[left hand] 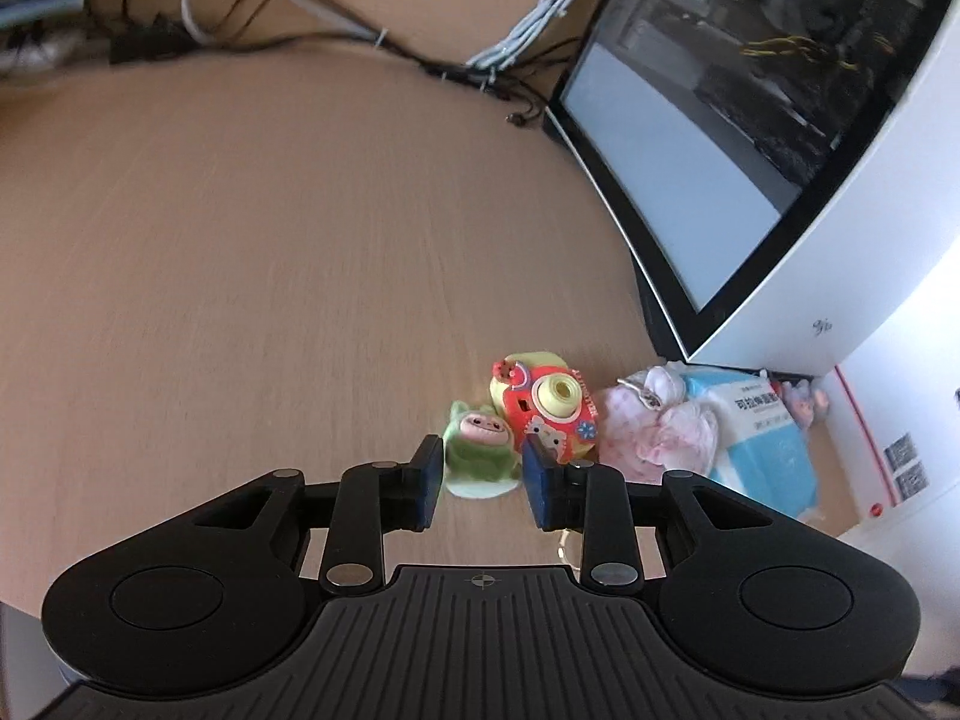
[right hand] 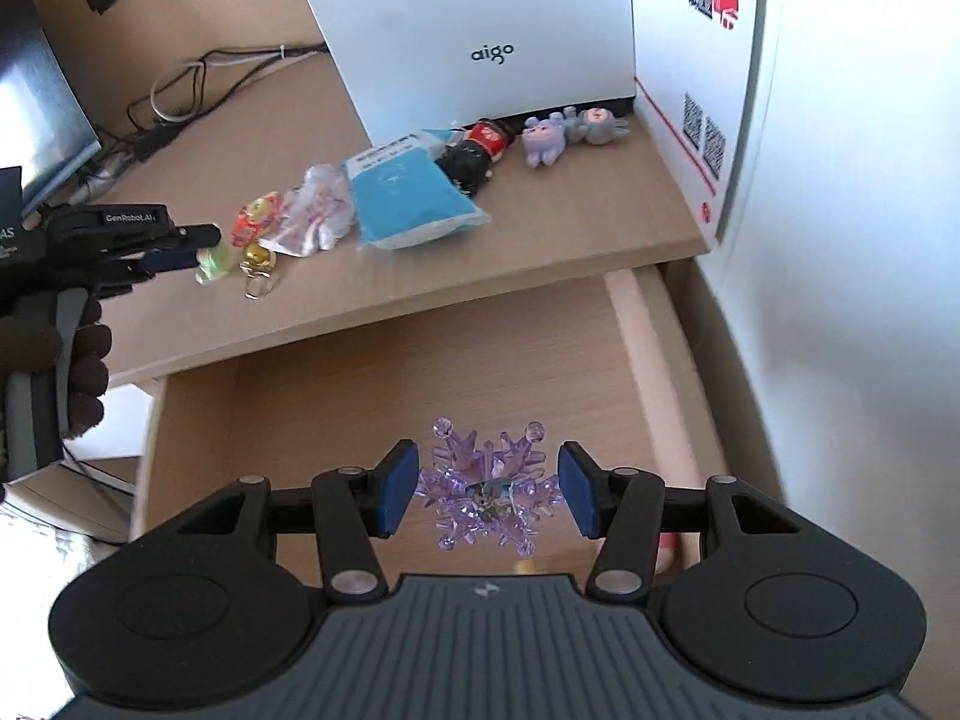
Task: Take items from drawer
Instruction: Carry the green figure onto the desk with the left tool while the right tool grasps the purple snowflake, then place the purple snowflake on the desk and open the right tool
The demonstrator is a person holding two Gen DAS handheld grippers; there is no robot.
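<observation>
Drawer [right hand: 420, 372] and purple snowflake [right hand: 489, 489]: right wrist only

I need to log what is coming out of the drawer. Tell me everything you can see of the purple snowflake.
The purple snowflake looks like clear violet plastic, with faceted branching arms ending in small beads and a dark, multicoloured centre piece. It sits between the blue pads of the right hand-held gripper, lying flat toward the camera, above the open drawer. Its side tips seem to meet both pads, so it appears gripped and lifted. Nothing else touches it.
</observation>
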